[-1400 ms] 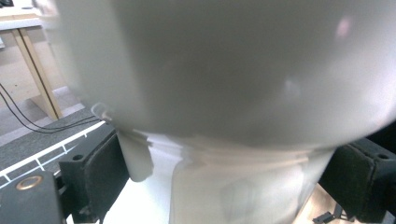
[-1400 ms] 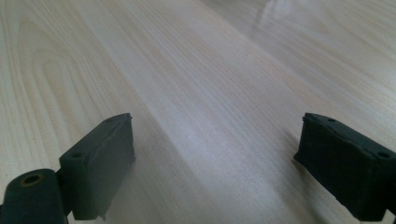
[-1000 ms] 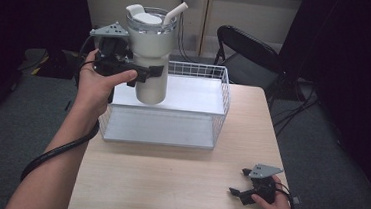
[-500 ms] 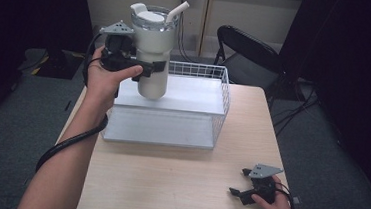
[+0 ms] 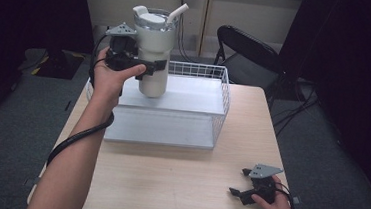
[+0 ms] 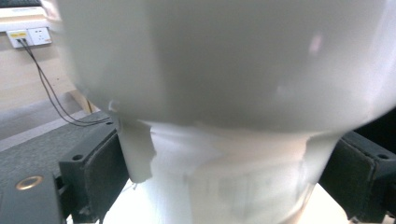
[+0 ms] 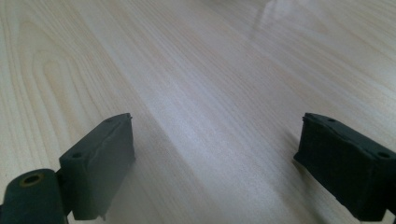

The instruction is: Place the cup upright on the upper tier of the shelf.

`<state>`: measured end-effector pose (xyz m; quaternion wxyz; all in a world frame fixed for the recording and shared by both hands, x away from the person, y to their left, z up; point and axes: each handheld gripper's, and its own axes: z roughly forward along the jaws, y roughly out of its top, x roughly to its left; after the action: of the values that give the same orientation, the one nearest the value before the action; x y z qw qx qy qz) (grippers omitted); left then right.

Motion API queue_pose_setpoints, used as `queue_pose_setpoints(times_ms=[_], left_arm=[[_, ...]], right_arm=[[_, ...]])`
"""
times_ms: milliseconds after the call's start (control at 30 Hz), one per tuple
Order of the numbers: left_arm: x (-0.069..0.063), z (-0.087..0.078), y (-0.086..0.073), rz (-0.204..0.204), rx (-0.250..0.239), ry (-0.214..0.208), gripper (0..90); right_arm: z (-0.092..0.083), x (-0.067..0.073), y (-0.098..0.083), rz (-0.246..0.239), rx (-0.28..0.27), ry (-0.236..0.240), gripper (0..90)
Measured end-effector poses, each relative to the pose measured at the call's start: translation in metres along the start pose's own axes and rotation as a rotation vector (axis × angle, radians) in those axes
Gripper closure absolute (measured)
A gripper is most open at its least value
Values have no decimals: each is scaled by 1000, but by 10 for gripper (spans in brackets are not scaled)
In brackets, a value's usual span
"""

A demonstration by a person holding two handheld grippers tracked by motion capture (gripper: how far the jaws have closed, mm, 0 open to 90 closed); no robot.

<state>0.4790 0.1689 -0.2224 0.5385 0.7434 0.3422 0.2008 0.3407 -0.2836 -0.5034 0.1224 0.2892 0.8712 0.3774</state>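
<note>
Seen from above, the left gripper (image 5: 148, 69) pinches the narrow lower body of a tall white insulated tumbler with a clear lid and white straw (image 5: 152, 52), holding it upright above the white wire basket (image 5: 222, 95) at twelve o'clock on the pale wooden table (image 5: 177, 184). The placing step seems under way; next, it likely needs lowering straight onto the basket floor. The right gripper (image 5: 242, 191) rests at five o'clock, jaws spread and empty.
</note>
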Motion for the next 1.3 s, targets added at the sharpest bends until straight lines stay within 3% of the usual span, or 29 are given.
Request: queue_pose_setpoints(times_ms=[600, 800, 1000, 1133, 1300], left_arm=[[7, 13, -12, -1, 5, 33, 103], [12, 13, -19, 3, 23, 51, 103], [14, 12, -23, -7, 1, 56, 103], [15, 11, -23, 12, 15, 62, 103], [15, 8, -25, 5, 12, 61, 102]], right_arm=[[0, 0, 0, 1, -1, 1, 102], [0, 0, 0, 0, -2, -1, 102], [0, 0, 0, 1, -1, 0, 102], [0, 0, 0, 1, -1, 0, 102], [0, 0, 0, 2, -1, 0, 102]])
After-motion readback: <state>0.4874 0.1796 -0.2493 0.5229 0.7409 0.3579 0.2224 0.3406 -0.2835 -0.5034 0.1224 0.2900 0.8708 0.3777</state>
